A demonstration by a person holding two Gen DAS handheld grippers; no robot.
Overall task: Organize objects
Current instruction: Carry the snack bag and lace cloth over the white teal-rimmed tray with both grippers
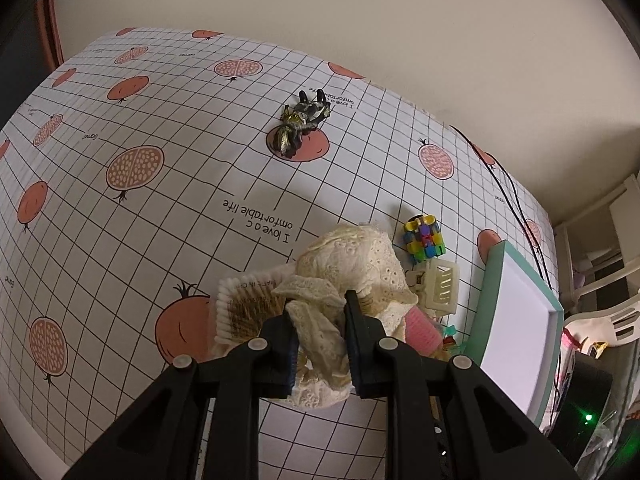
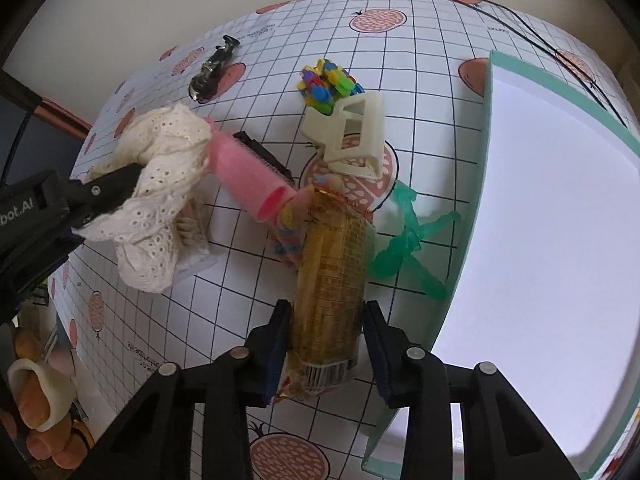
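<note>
Fingers of left gripper (image 1: 320, 340) clamped on cream lace cloth (image 1: 352, 264) above bench (image 1: 160, 208), right gripper (image 2: 326, 344) flanking yellow snack packet (image 2: 332, 280), contact unclear, right view alone showing green toy (image 2: 404, 236) beside tray (image 2: 560, 208).

A domestic room, probably a bedroom or living room. A table carries a printed tablecloth (image 1: 168, 216) with a grid and pomegranate motifs and the words "I love a comfortable life". Household oddments lie on it: a hair claw clip (image 2: 352, 136), a pink hair roller (image 2: 248, 176), a toy figure (image 1: 300, 124). Plain cream walls (image 1: 400, 20) stand behind the far edge.
</note>
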